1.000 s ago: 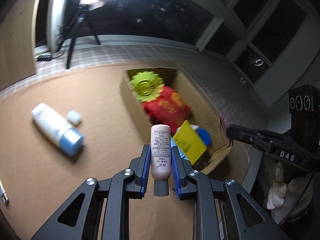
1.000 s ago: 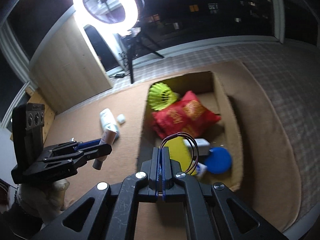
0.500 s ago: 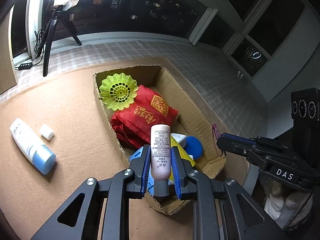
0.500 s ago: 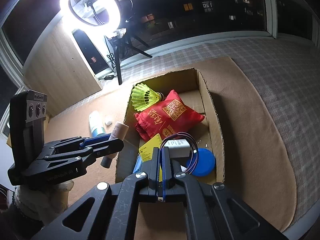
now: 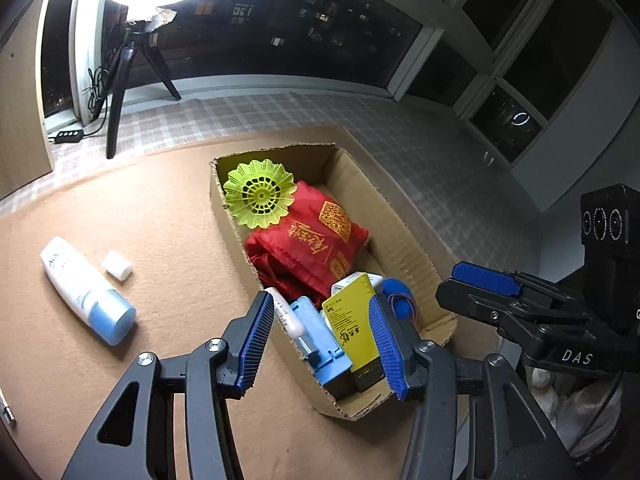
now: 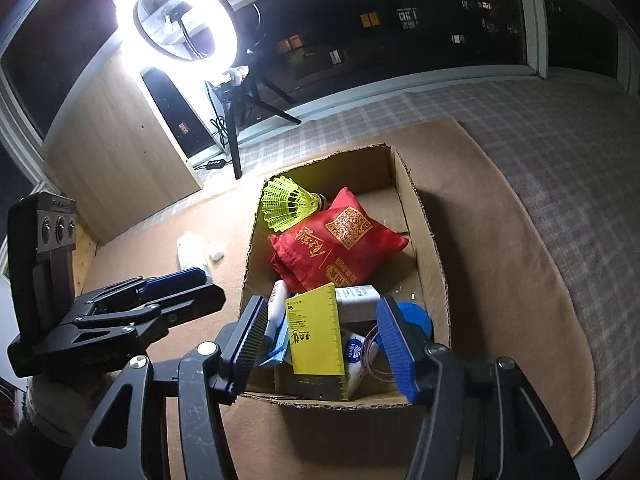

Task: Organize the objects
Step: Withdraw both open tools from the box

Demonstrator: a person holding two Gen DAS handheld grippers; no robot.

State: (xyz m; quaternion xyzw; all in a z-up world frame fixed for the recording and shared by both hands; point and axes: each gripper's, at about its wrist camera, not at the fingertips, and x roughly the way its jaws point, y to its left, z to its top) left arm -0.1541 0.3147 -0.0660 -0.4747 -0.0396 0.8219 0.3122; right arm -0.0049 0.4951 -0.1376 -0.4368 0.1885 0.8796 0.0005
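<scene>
A cardboard box [image 5: 404, 240] [image 6: 430, 248] on the brown mat holds a yellow shuttlecock [image 5: 259, 194] [image 6: 289, 202], a red bag [image 5: 308, 248] [image 6: 336, 246], a yellow card [image 5: 352, 320] [image 6: 316, 328], a blue case [image 5: 320, 336], a blue disc [image 6: 418, 316] and a purple wire loop [image 6: 372, 344]. The pink tube [image 5: 289, 322] [image 6: 277, 300] lies in the box's near left corner. My left gripper [image 5: 322, 344] is open and empty over the box's near end. My right gripper [image 6: 330, 346] is open and empty over the same end.
A white bottle with a blue cap [image 5: 86, 292] [image 6: 191, 250] and a small white cap [image 5: 117, 265] [image 6: 216, 255] lie on the mat left of the box. A ring light on a tripod [image 6: 180, 16] stands behind. A wooden panel [image 6: 120, 160] stands at the back left.
My left gripper opened and the pink tube dropped into the box. My right gripper opened and the purple wire loop now lies in the box.
</scene>
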